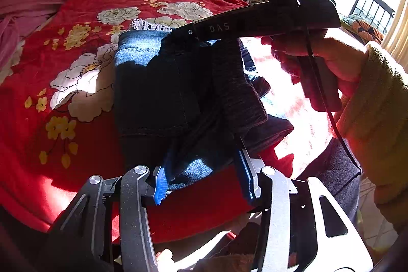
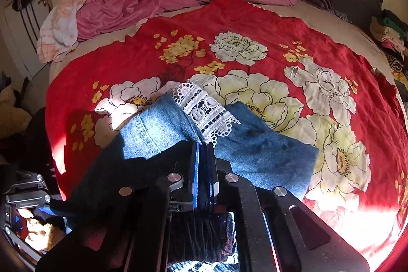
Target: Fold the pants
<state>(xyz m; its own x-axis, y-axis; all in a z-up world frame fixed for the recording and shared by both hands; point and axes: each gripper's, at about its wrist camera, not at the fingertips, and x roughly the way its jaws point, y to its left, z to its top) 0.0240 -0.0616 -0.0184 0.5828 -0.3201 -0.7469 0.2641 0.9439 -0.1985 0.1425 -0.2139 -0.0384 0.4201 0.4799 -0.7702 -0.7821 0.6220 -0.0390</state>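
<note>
I have the pants (image 2: 163, 129), blue denim with a white lace trim (image 2: 206, 114), lying on the red floral bedspread (image 2: 255, 24) near my edge of the bed, already doubled into a short thick bundle. My right gripper (image 2: 203, 167) has its 2 blue pads pressed together on a fold of that denim, with dark ribbed fabric, which I take for the waistband, bunched just behind them. My left gripper (image 1: 204, 182) sits at the near end of the bundle with its fingers spread wide; denim lies between them but the pads do not pinch it, so I count that claw as apart.

I judge the step in hand to be carrying the gripped fold over to finish the stack. To do it well, I should keep the right clamp firm so the layers do not slip, and bring the left pads together on the near edge before I move, so both corners travel level. Lay the fold flat, edges lined up with the layer beneath, lace trim tucked rather than creased. The thick denim will likely spring back, so I press down before letting go.
</note>
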